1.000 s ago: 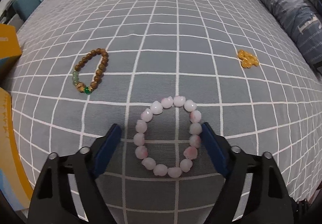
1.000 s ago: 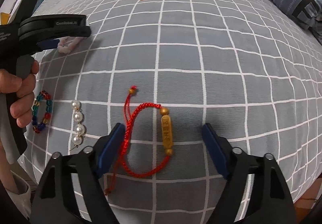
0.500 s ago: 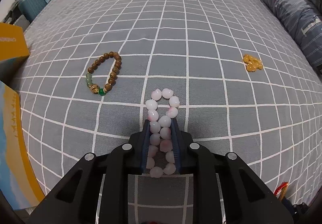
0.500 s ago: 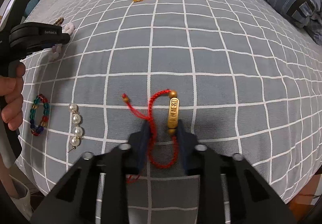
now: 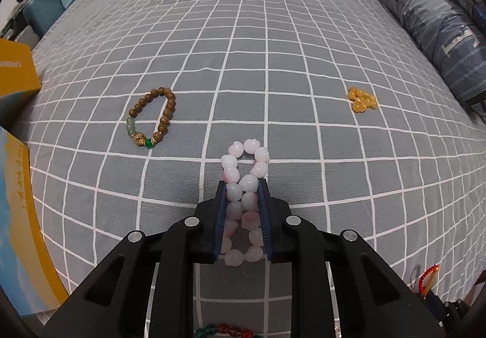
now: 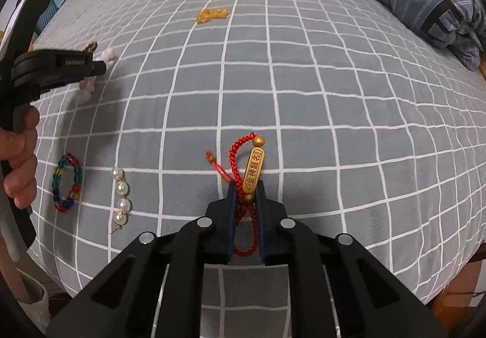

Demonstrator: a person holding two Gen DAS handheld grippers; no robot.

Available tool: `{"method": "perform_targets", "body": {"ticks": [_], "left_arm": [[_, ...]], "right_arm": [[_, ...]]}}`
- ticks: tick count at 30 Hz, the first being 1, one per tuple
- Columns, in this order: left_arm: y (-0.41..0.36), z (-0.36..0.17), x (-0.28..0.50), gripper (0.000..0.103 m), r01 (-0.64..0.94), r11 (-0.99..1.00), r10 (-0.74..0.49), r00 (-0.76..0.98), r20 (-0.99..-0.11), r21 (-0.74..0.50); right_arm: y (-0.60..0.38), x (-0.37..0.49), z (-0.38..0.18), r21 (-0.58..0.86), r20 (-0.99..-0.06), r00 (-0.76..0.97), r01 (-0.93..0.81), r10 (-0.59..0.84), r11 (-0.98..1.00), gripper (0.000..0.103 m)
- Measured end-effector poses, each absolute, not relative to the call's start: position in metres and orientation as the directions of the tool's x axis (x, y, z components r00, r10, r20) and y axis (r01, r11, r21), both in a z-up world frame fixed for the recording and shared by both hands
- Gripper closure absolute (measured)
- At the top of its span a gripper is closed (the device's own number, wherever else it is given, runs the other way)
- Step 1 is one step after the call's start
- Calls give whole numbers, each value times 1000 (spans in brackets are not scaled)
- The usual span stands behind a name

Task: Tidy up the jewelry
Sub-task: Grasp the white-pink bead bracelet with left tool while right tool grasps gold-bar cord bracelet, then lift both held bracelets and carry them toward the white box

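While a grey white-checked bedsheet [image 5: 273,64] covers the bed, the left gripper [image 5: 243,189] pinches the pink bead bracelet [image 5: 244,161] and the right gripper [image 6: 246,187] clamps the red cord bracelet [image 6: 235,155]; beyond it, amber beads [image 6: 211,15] blur together.

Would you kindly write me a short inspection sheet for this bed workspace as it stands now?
Surface: grey checked bedspread, smooth.
Job's things: pink bead bracelet and red cord bracelet, each squeezed narrow; wooden bead bracelet, yellow bead cluster, multicoloured bead bracelet and pearl strand lie loose.
Clutter: yellow box at the bed's edge.
Grippers: left gripper shut on pink bead bracelet; right gripper shut on red cord bracelet.
Cables: nothing seen.
Surroundings: folded blue quilt.
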State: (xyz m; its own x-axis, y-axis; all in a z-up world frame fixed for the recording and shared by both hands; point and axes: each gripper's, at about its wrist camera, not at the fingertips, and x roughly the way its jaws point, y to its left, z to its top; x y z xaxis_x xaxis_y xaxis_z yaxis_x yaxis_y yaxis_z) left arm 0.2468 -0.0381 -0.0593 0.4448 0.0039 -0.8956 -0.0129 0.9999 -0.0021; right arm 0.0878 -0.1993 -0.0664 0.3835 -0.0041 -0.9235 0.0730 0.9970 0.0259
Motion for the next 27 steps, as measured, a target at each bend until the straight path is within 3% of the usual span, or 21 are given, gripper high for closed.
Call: {"method": "perform_targets", "body": {"ticks": [27], "left_arm": [[-36, 4, 190, 83, 36, 999, -37, 588, -808, -20]], "right_arm": [[-196, 86, -25, 7, -836, 548, 78, -37, 997, 92]]}}
